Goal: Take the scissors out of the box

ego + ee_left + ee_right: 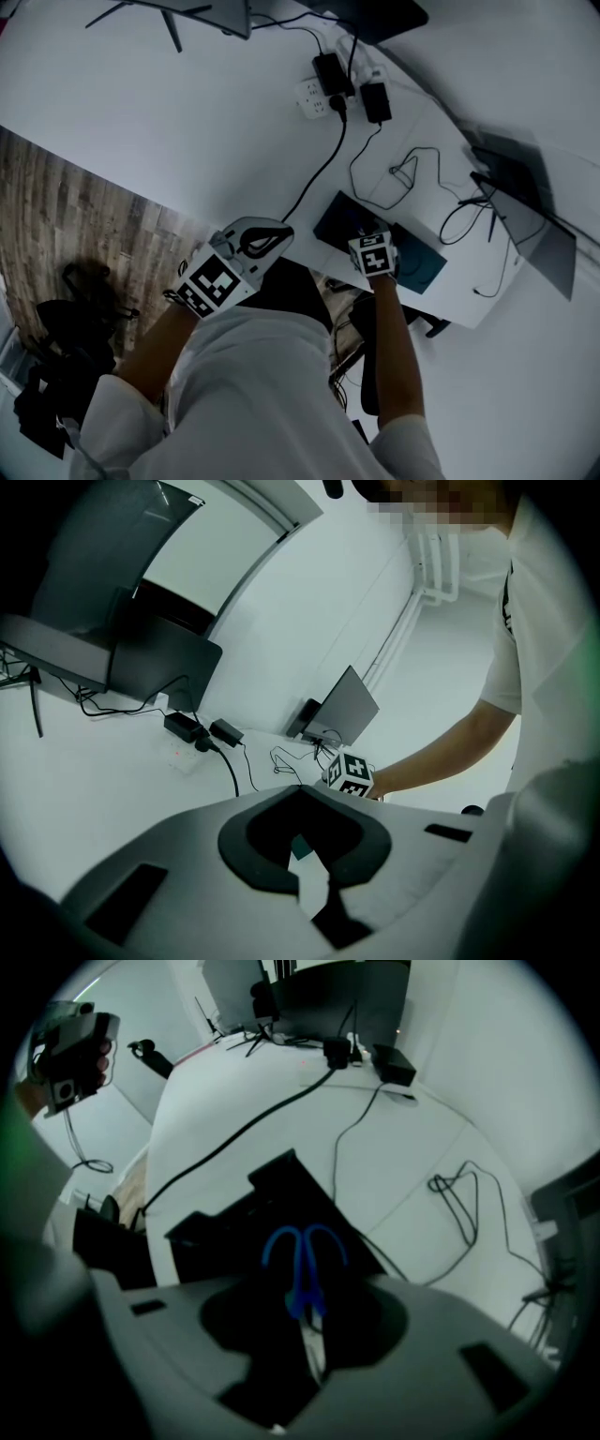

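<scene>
**Blue handles are sitting right under your open right gripper**

You are holding the right gripper [373, 255] point-down over the dark box [424, 265]. The box is sitting at the near edge of the worktop [187, 122], toward its right-hand corner. The gripper's jaws are standing apart and are not pressing on anything.

In the right gripper view, the scissors [305, 1252] are lying inside the box. Their blue loops are pointing toward the far edge, and the blades are running back under the gap between the jaws. That alignment looks deliberate: with the gap centred on the neck below the loops, closing would likely pinch both halves at once rather than snag one ring.

You are keeping the left gripper [281, 232] at the near edge, to the left of the box and apart from it. Its tips are meeting and are carrying nothing. It seems to be parked where it is not blocking the right gripper's way down, yet near enough to steady the box if needed.

That matters because the box is resting so close to the edge that it could shift or lift along with the scissors. The power strip [323, 89] and loose cables [412, 173] are lying well apart toward the far edge, so they are not crowding the lift.
</scene>
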`<state>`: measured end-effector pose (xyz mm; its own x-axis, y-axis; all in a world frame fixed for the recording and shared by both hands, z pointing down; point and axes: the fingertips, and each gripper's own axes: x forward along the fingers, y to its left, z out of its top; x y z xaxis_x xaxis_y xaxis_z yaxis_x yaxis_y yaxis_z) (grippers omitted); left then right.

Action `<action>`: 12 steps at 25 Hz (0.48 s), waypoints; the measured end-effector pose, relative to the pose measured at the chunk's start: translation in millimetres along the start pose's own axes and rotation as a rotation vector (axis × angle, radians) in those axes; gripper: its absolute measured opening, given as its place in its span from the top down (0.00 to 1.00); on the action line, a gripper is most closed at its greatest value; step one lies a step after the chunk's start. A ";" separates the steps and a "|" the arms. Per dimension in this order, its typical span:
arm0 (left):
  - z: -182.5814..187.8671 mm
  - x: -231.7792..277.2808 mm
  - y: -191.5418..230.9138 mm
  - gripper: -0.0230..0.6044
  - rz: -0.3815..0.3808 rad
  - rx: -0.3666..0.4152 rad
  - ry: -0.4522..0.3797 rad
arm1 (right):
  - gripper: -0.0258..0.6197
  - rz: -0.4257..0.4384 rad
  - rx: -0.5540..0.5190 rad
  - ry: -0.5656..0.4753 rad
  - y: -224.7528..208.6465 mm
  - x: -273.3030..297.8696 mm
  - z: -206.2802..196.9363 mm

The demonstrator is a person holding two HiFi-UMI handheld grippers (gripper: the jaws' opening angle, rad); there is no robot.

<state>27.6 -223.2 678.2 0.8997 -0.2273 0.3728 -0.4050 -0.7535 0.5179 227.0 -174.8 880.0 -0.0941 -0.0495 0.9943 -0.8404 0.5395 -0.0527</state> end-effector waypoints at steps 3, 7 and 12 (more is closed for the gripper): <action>-3.5 -1.2 1.8 0.91 0.003 0.001 0.000 | 0.73 -0.010 -0.022 0.014 -2.8 3.9 -0.2; -7.1 -5.8 5.7 0.91 0.016 -0.004 0.003 | 0.76 0.001 -0.080 0.015 -2.1 7.5 4.7; -5.0 -13.6 0.5 0.91 0.019 0.001 0.000 | 0.79 0.006 -0.119 -0.002 1.5 -0.8 2.3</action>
<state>14.3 -217.4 677.3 0.8920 -0.2414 0.3822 -0.4215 -0.7499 0.5099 224.5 -175.9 879.0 -0.1003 -0.0480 0.9938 -0.7707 0.6354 -0.0471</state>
